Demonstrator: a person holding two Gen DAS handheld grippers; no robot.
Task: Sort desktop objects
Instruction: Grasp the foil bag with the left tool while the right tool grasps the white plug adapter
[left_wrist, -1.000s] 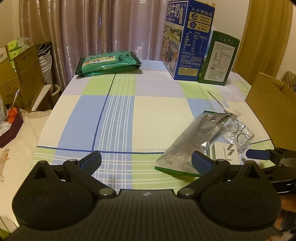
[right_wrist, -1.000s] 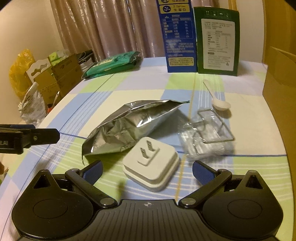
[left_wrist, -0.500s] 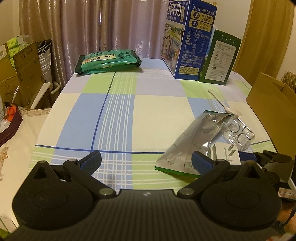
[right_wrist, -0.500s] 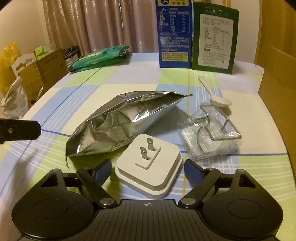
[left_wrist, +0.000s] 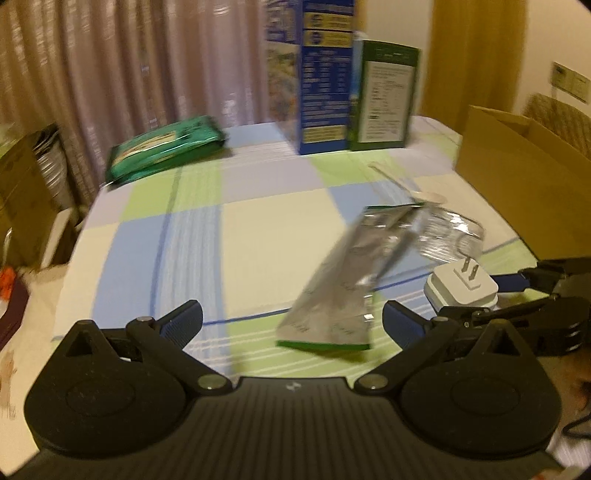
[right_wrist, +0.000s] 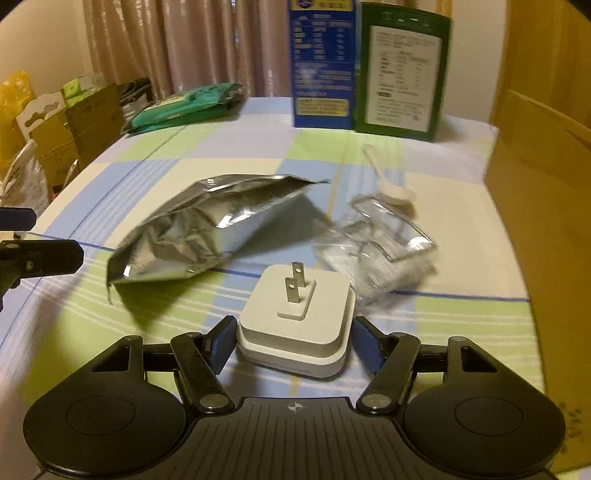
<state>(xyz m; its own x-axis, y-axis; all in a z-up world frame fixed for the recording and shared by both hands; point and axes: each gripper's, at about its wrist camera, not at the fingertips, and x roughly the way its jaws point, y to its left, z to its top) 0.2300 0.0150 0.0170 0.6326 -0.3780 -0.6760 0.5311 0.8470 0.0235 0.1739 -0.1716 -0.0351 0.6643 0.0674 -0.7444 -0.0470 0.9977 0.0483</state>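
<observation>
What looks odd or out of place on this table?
The silver foil bag lies crumpled on its side with its torn top open. The white plug adapter sits prongs-up between the right gripper jaws, which have just been closing on it. The clear packet is crinkled. Nothing is spilled.

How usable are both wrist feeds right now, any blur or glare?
Left wrist view: motion-smeared, foil pouch and milk carton print unreadable. Right wrist view: sharper nearby, white plug adapter crisp, glare on the foil, far boxes soft. Both have warm dim light and fisheye bending.
</observation>
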